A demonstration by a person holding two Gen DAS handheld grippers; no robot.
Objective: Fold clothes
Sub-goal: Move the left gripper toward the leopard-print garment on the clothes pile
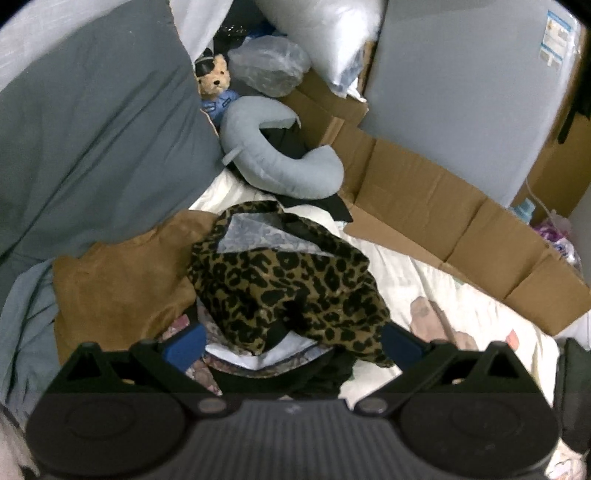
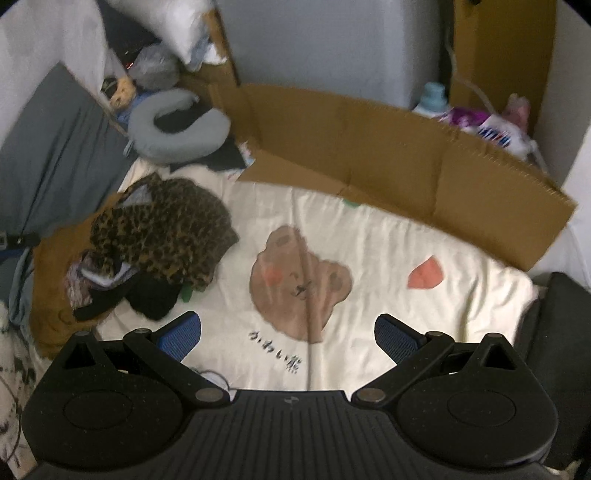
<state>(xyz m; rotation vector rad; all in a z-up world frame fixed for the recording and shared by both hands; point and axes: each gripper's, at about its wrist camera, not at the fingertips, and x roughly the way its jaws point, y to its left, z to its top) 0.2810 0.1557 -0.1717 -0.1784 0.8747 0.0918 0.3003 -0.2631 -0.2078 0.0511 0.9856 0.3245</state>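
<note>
Item: leopard-print garment (image 1: 291, 280), crumpled atop the clothes pile on the bed (image 2: 369, 236), beside the brown top (image 1: 122, 280). My left tongs (image 1: 293, 345) and right tongs (image 2: 288, 334) hover released, holding nothing. Step: selection; next I likely grip its near hem.

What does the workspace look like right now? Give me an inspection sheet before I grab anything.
Surface: cream bedsheet with a brown bear print, mostly bare on the right.
Job's things: crumpled leopard-print garment on top of a heap, over a flat brown garment and black clothing.
Clutter: grey U-shaped neck pillow, teddy bear in blue uniform, flattened brown cardboard.
Grippers: left gripper open, fingers either side of the leopard garment's near edge; right gripper open over bare sheet.
Cables: nothing seen.
Surroundings: grey duvet, white pillow.
</note>
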